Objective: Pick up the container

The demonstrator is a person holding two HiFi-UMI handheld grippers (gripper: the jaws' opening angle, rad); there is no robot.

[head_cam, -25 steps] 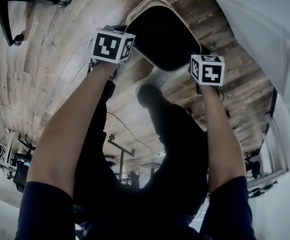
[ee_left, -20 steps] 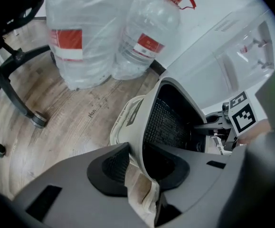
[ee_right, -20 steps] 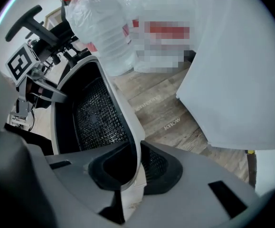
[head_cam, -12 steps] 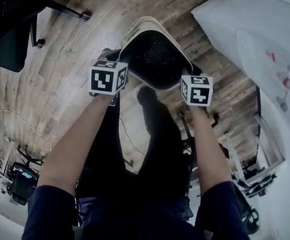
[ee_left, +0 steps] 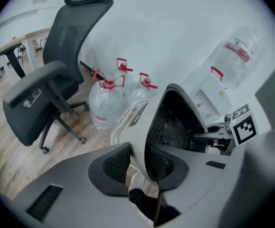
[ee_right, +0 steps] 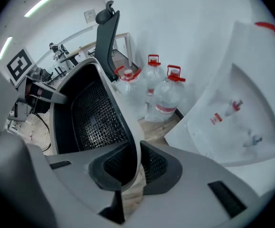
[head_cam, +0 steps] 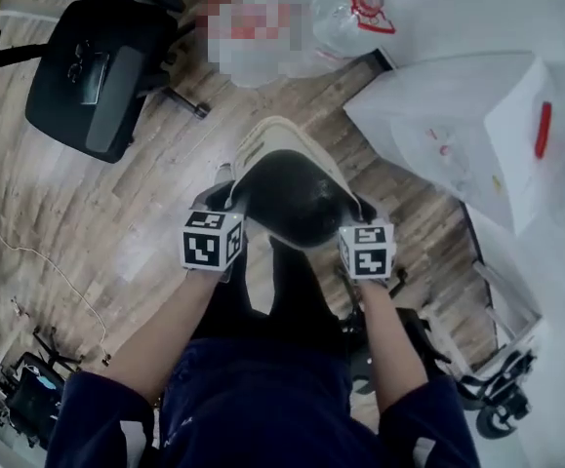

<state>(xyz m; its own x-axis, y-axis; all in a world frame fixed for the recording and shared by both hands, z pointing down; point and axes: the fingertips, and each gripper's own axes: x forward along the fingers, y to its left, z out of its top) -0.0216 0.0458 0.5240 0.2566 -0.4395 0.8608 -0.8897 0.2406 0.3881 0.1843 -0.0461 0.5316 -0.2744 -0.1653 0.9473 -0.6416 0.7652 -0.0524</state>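
Note:
The container [head_cam: 292,203] is a cream plastic basket with a black mesh inside, held off the wooden floor in front of the person. My left gripper [head_cam: 225,198] is shut on its left rim. In the left gripper view the pads pinch the cream wall [ee_left: 138,163] from both sides. My right gripper [head_cam: 360,211] is shut on the opposite rim, and its pads clamp the thin wall [ee_right: 130,167]. Each gripper view shows the other gripper across the container's mouth: the right gripper [ee_left: 213,137] and the left gripper [ee_right: 42,95].
A black office chair [head_cam: 97,66] stands at the far left. Large water bottles [ee_left: 106,103] with red handles stand by the white wall. White plastic sheeting [head_cam: 477,135] lies at the right. A wheeled frame [head_cam: 497,388] is at the lower right, and a thin cable [head_cam: 28,252] lies on the floor at the left.
The container and both grippers have slid lower in the head view and look smaller. The chair and the bottles have come into view. Both grips have held.

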